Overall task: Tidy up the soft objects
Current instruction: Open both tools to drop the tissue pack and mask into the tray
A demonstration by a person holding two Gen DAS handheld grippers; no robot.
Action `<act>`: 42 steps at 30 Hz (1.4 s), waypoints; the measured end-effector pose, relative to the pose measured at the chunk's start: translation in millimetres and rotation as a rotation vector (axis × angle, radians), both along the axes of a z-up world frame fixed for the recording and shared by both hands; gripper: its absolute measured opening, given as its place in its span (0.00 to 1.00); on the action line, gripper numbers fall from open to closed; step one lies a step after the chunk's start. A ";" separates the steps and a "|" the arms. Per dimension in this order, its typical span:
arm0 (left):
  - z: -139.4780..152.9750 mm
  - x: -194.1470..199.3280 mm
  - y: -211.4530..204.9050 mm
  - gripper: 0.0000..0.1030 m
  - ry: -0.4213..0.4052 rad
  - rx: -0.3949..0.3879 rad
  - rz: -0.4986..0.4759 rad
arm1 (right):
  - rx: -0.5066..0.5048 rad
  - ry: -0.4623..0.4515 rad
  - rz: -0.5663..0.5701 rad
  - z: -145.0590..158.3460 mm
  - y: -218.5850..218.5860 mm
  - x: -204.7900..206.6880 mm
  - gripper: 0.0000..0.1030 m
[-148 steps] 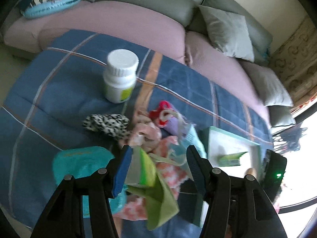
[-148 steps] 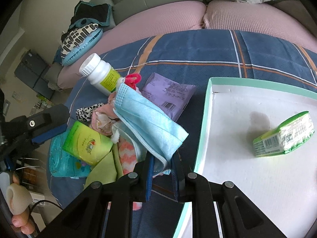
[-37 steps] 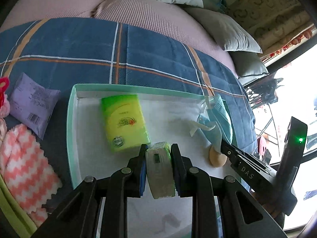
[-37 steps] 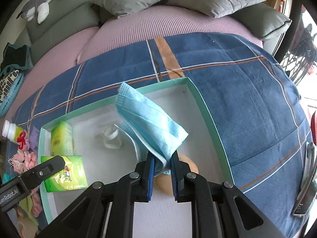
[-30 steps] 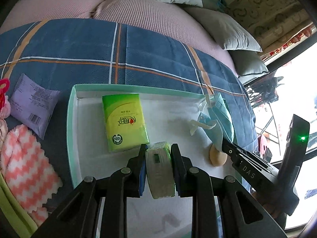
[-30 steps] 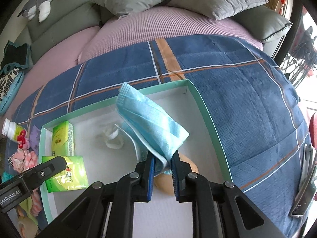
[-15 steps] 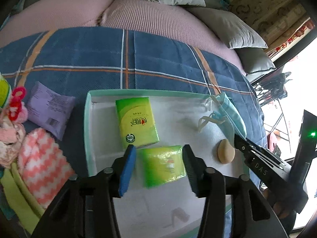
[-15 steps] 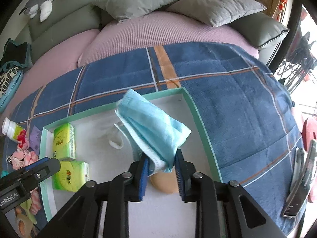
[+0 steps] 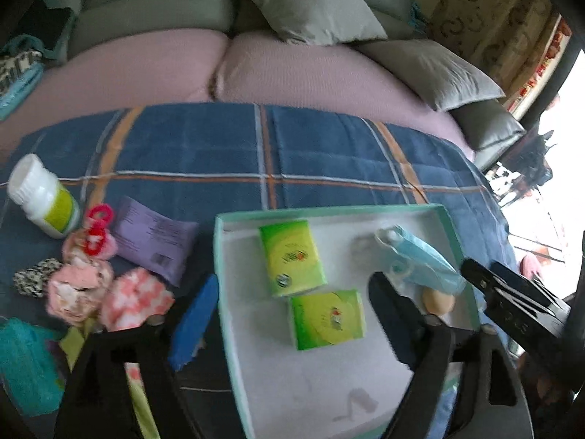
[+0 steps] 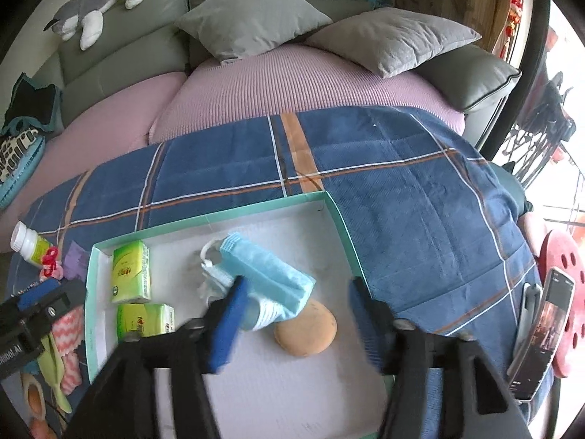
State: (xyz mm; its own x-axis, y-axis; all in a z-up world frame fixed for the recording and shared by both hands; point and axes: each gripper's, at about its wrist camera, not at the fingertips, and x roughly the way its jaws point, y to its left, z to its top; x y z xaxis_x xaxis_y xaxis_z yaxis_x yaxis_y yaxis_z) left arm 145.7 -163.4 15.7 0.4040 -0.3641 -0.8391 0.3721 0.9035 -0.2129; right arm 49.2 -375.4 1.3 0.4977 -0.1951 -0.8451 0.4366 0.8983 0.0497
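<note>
Left wrist view: left hand-held gripper point(image 9: 292, 314) opening, a green tissue pack point(image 9: 327, 318) lying free between its jaws in the tray point(image 9: 234, 329). Right hand-held gripper point(image 10: 292, 314) opening, released blue face mask point(image 10: 267, 280) just ahead in the tray.

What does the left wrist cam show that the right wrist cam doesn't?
Left wrist only: the black-and-white spotted cloth and the teal cloth at the edge of the pile.

Right wrist only: the plush toy on the sofa back, the phone and the red disc.

Both: the tray holding two green tissue packs, the blue face mask and the tan sponge, plus the white bottle.
</note>
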 end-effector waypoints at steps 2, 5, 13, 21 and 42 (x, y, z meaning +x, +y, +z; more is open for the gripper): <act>-1.0 2.9 5.0 0.89 -0.021 0.036 0.037 | -0.016 0.008 0.005 -0.3 2.0 0.4 0.73; -5.7 6.9 12.1 0.90 -0.037 0.096 0.073 | -0.036 0.031 0.013 -3.3 4.9 2.6 0.80; -10.1 8.5 27.9 0.90 -0.098 0.143 0.128 | -0.038 0.068 0.009 -11.8 4.8 4.4 0.97; -15.0 10.3 35.3 0.90 -0.113 0.178 0.153 | -0.056 0.079 0.024 -12.5 9.6 5.9 1.00; 26.5 13.7 127.8 0.90 -0.160 0.140 0.348 | 0.032 -0.034 0.139 6.4 76.5 28.6 1.00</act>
